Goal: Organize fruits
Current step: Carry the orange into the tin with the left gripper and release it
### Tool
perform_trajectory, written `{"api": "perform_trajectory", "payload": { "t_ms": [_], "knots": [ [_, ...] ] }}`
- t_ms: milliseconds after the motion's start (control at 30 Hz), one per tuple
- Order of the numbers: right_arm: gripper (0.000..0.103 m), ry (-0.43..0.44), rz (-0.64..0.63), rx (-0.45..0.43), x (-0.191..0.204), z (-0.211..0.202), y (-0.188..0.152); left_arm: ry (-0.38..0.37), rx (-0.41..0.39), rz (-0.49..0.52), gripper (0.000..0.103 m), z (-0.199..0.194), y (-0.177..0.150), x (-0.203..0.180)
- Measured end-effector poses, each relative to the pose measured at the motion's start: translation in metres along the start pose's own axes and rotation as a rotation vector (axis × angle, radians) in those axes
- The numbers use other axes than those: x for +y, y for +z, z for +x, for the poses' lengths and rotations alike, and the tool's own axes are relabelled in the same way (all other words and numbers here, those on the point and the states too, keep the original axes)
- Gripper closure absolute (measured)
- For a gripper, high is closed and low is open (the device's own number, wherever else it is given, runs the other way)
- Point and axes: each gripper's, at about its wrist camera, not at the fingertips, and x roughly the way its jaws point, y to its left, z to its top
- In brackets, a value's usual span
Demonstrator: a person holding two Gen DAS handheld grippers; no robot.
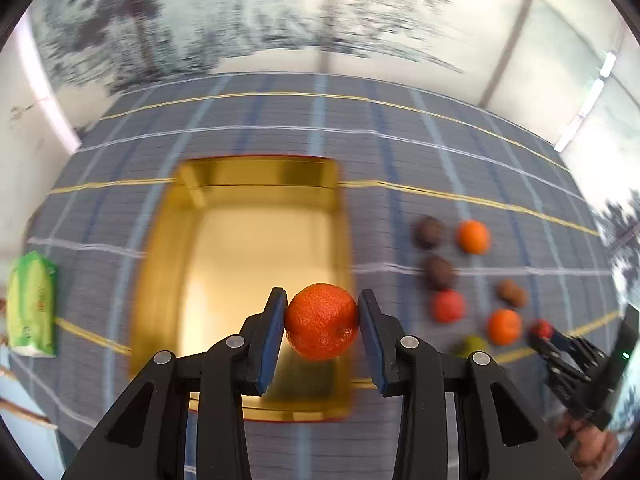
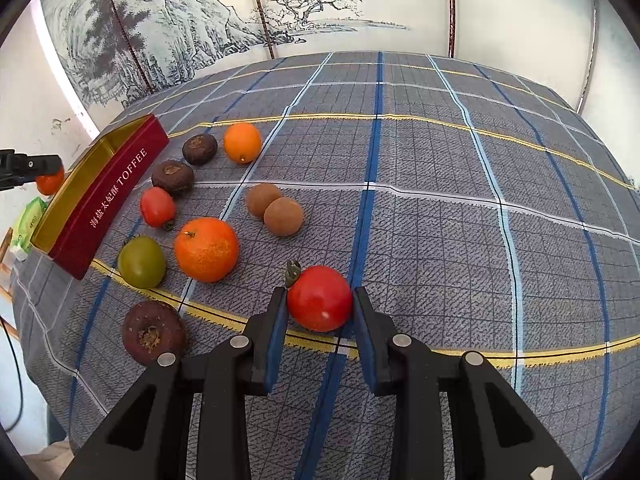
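The left gripper [image 1: 322, 318] clamps a tangerine [image 1: 321, 321] over the near end of the gold-lined tin [image 1: 160, 272], with a green packet [image 1: 31, 304] far to its left and the loose fruit to its right. The right gripper [image 2: 320, 306] pinches a red tomato [image 2: 319, 298] on the plaid cloth [image 2: 440, 200]. To its left lie an orange [image 2: 206, 249], a green tomato [image 2: 141, 262], a dark fruit [image 2: 153, 332] and two brown ones [image 2: 274, 208], all between it and the tin's red wall [image 2: 108, 196].
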Motion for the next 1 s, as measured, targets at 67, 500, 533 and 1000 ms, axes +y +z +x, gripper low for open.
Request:
{"api": "perform_trajectory", "payload": {
  "t_ms": [67,500,533,1000],
  "knots": [
    [0.073,-0.007,-0.002,0.003,0.001,0.0,0.0,0.03,0.013,-0.03,0.065,0.005,0.0,0.021],
    [0.073,-0.029,-0.003,0.021,0.005,0.002,0.004,0.109,0.15,-0.1,0.065,0.055,-0.029,0.077],
    [0.073,-0.029,-0.002,0.022,0.005,0.002,0.004,0.11,0.153,-0.097,0.065,0.056,-0.031,0.076],
    [0.073,-0.051,0.022,0.014,0.0,-0.003,0.009,0.122,0.147,-0.068,0.064,0.06,-0.038,0.068]
  ]
}}
